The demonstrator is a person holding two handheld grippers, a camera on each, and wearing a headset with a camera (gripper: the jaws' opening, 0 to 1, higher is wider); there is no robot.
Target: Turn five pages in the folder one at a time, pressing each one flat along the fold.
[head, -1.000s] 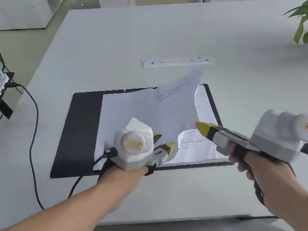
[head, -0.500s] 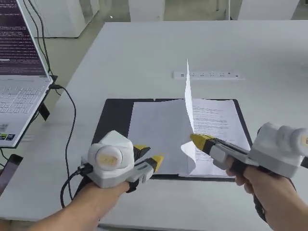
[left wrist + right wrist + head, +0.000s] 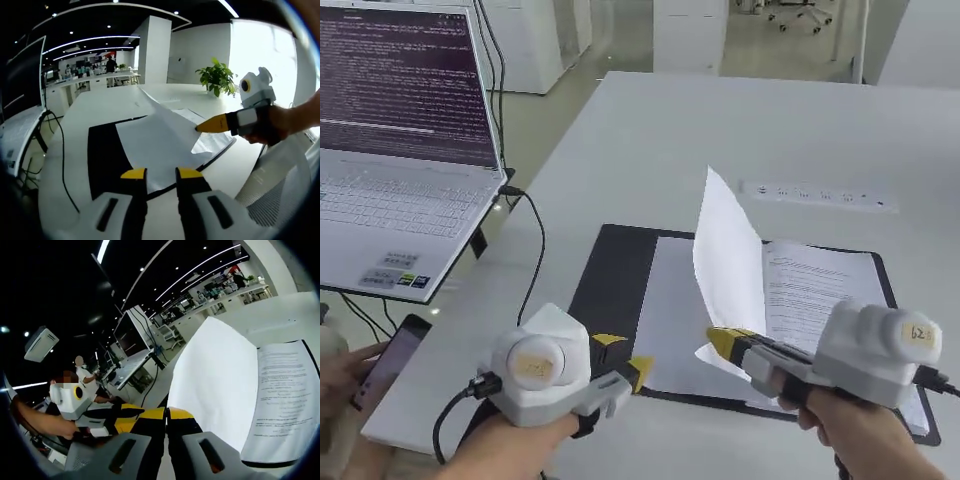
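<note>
Right claw (image 3: pixel 723 341) is pinching the page (image 3: pixel 725 250) by its lower edge. The page is standing mid-turn over the open folder (image 3: pixel 615 278) on the counter (image 3: pixel 720 130). Left claw (image 3: pixel 625 358) is hovering slightly spread, empty. Laying down and pressing are pending; can't tell the page count.

Over the fold: raised page (image 3: pixel 725 262) stands near upright on the folder (image 3: pixel 615 285), barring a sweep across.
Worktop's (image 3: pixel 650 140) left edge: laptop (image 3: pixel 400 150) and cable (image 3: pixel 539 255) crowd it.
Far edge: power strip (image 3: pixel 817 195); bare worktop before it, seemingly.
</note>
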